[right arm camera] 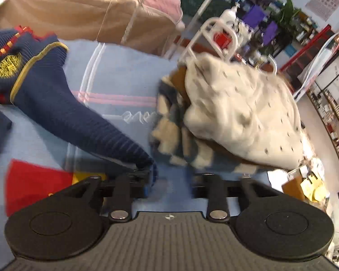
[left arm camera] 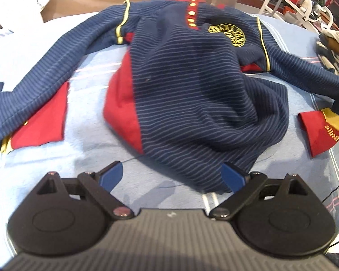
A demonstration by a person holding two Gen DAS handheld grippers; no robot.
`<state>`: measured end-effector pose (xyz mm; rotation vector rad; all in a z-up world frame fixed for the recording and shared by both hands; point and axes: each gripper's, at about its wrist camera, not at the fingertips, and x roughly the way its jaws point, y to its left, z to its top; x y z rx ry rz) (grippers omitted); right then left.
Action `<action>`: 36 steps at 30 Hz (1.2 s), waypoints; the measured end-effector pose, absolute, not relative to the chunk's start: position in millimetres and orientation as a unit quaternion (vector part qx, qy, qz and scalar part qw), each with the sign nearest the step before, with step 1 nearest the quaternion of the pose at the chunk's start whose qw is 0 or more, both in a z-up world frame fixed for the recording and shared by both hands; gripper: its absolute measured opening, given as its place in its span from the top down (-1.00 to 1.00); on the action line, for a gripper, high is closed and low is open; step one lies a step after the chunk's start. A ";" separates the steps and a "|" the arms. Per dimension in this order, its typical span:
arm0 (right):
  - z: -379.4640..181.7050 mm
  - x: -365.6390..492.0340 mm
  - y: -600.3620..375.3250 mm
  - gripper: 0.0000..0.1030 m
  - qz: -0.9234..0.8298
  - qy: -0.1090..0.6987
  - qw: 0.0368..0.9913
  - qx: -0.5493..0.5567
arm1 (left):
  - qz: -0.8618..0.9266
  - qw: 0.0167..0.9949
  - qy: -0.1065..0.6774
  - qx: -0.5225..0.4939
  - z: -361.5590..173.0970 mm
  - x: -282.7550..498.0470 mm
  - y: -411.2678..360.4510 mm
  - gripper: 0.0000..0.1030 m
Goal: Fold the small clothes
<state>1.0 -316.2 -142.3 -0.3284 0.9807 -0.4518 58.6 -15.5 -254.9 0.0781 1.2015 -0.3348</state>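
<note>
Sweater [left arm camera: 192,94], navy striped with red panels, is lying rumpled on the blue sheet [left arm camera: 85,122], sleeves splayed to either side. Left gripper [left arm camera: 171,176] is hovering at its near hem, jaws spread wide, one blue pad touching the fabric. Right view: right gripper [right arm camera: 169,180] is sitting with jaws apart, sleeve [right arm camera: 83,122] end draped at its left finger; motion blur, grip unclear. Pile of clothes [right arm camera: 237,117] is lying just beyond.

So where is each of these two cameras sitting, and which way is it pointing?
Left wrist: on the left gripper, low over the bed, facing the navy striped top; its open blue fingers show.
Right wrist: on the right gripper, facing the cream blanket; its black linkage shows.
Shared: the top, whose sleeve reaches this gripper.
</note>
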 end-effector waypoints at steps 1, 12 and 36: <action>-136.5 -1.3 -304.7 -0.22 -0.176 0.446 0.869 -0.126 | -0.155 0.811 0.562 0.036 -253.8 57.7 -12.6 -0.84; -212.1 84.8 -226.5 -0.12 0.016 0.497 0.866 0.051 | -0.130 0.810 0.572 0.016 -260.1 51.2 24.1 -0.87; -162.0 -99.8 -271.1 0.77 -0.126 0.584 0.777 0.198 | -0.182 0.806 0.563 0.017 -301.1 86.6 2.2 -0.86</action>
